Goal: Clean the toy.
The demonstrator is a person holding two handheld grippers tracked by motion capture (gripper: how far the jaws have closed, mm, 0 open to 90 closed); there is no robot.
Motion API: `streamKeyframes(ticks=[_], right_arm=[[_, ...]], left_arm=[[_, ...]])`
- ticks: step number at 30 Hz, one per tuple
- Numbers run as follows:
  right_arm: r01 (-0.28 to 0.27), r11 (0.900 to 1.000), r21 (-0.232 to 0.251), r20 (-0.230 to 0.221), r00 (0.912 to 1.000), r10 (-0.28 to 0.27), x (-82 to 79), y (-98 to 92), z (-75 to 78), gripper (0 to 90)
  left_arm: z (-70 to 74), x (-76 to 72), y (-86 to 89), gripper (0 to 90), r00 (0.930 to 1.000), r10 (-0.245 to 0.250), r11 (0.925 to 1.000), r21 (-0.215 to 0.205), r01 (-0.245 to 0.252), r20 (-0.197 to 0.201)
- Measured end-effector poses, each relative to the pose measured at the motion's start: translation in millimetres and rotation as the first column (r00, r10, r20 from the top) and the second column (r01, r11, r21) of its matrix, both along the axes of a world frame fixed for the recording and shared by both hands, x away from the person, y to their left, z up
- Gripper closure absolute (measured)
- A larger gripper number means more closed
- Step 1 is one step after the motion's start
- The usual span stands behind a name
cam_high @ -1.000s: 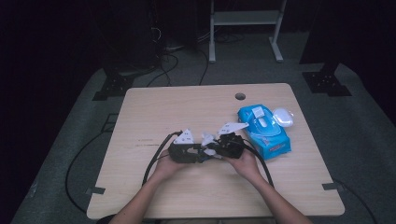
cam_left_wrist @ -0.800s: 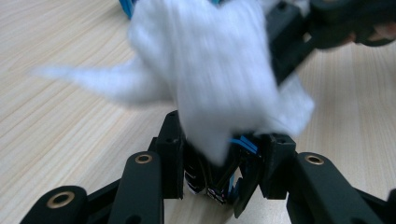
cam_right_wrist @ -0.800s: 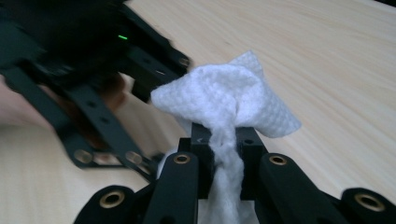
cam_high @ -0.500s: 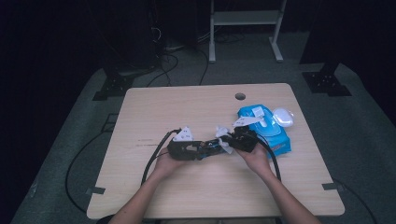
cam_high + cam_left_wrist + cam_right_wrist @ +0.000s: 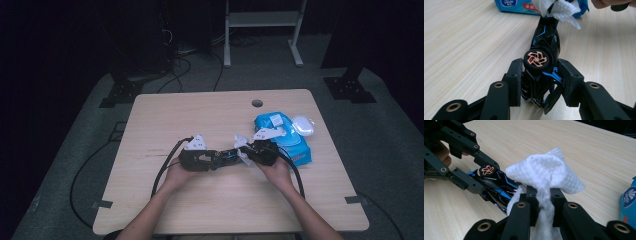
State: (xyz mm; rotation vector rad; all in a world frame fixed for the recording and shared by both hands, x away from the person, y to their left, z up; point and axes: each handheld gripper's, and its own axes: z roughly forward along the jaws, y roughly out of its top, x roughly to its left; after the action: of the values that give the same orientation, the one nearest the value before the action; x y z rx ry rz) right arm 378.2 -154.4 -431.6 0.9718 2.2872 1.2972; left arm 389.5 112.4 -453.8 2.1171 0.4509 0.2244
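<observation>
Your left claw [image 5: 541, 82] is clamped on the rear of one toy car [image 5: 544, 62], pads pressing its flanks just behind the wheel [image 5: 536, 59]. The car is turned on its side, a copper-spoked wheel facing up and its nose pointing away from that claw. I judge you hold it this way so the body is lifted and steady, with the far end free for cleaning. The left jaws have just eased open a touch, yet the car sits between the pads and they press it, so watch that it does not slip.

Your right claw [image 5: 544, 195] is nearly shut, pinching one white wipe [image 5: 546, 172] bunched into a wad. The wad billows above the jaws and meets the car's nose, which looks like the rubbing step in hand. Gripping the wipe at its gathered neck leaves a soft pad to drag along the bodywork.

On the high view the car [image 5: 226, 156] hangs between the two claws, near the middle of the desk [image 5: 200, 115] and toward your side. Just beyond your right hand [image 5: 275, 172] lies one blue wipe pack [image 5: 287, 137], its lid open at the far end, close enough to pull a fresh sheet.

Count: one car, one wipe, one pack, two claws.
</observation>
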Motion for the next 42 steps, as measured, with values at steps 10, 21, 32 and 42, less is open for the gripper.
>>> streamKeyframes(ticks=[10, 21, 32, 42], right_arm=[[-0.016, 0.999, -0.039, 0.106, 0.9942, 0.020, -14.4, -0.5, -5.0, 81.3], [-0.031, 0.999, -0.017, 0.080, 0.9963, 0.032, -24.1, -6.1, -5.6, 81.2], [-0.064, 0.998, -0.016, 0.054, 0.9964, 0.065, -34.7, -9.0, -7.9, 81.0], [-0.075, 0.997, -0.019, 0.025, 0.9968, 0.075, -39.5, -10.4, -12.5, 80.6]], left_arm=[[-1.2, 0.9, 0.2, 48.9, 0.9961, 0.006, 0.9981, -0.061, -0.012, -0.088], [-4.8, -1.2, -3.5, 39.2, 0.9932, 0.009, 0.9991, -0.041, -0.014, -0.116], [-9.7, -3.6, -5.7, 34.7, 0.9960, 0.012, 0.9998, -0.014, -0.013, -0.089], [-9.7, -11.9, -14.5, 29.5, 0.9999, -0.012, 0.9966, 0.082, 0.012, -0.003]])
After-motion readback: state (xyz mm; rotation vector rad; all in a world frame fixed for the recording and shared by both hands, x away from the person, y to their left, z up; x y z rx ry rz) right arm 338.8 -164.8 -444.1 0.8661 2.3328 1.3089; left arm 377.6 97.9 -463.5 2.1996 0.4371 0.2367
